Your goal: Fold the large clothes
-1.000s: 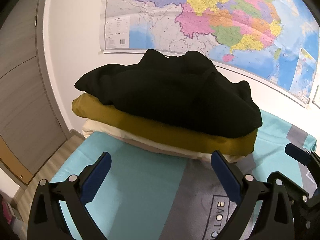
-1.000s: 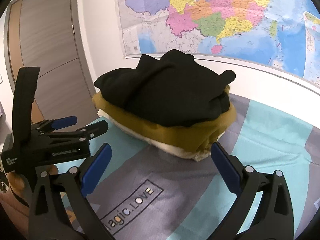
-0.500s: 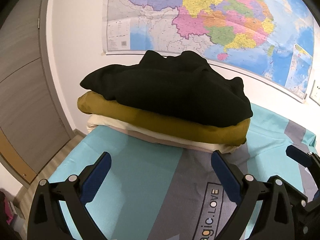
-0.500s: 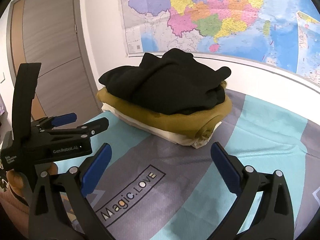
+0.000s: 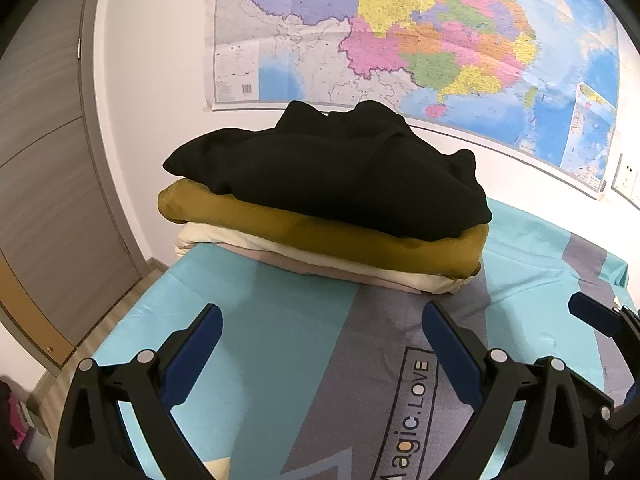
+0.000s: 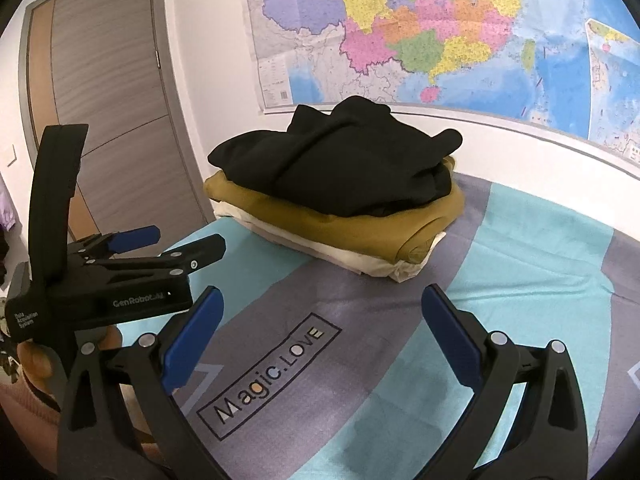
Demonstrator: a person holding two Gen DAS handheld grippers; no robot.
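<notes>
Black sweater (image 5: 336, 176) tops the folded stack at the bed's (image 6: 540, 240) far corner; both our left tongs (image 5: 320, 344) and right tongs (image 6: 320, 332) gape wide, empty. Next, we judge, fetch another garment.

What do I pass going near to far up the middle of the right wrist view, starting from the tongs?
Right tongs → Magic.LOVE label on the bedsheet → cream garment → mustard garment → black garment → wall map.
</notes>
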